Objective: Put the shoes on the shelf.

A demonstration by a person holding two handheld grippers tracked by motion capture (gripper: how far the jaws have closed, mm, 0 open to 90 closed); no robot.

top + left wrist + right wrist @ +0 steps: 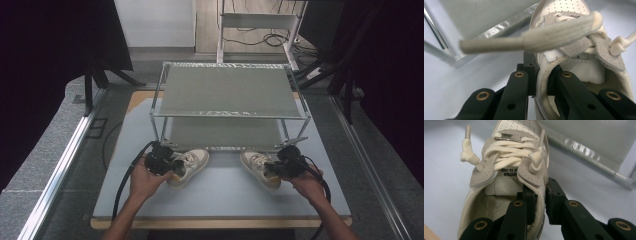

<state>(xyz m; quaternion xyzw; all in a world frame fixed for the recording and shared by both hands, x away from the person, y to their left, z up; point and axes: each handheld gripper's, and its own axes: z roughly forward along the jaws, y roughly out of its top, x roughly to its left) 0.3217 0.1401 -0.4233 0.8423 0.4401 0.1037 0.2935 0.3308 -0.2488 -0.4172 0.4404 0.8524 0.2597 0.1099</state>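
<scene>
The left shoe [190, 166] and right shoe [259, 167] sat on the table [220, 197] just before the two-tier rack [227, 102], toes toward it. The left gripper [167, 164] pinched its shoe's collar wall; the right gripper [276, 169] likewise clamped the other's collar. Both forearms reached forward from the near edge, hands angled inward.

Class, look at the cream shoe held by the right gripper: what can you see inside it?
Inside the right shoe sit a pale insole and the tongue's printed label. One jaw of the right gripper reaches inside, clamping the collar. The toe end is hidden under tongue and laces.
</scene>
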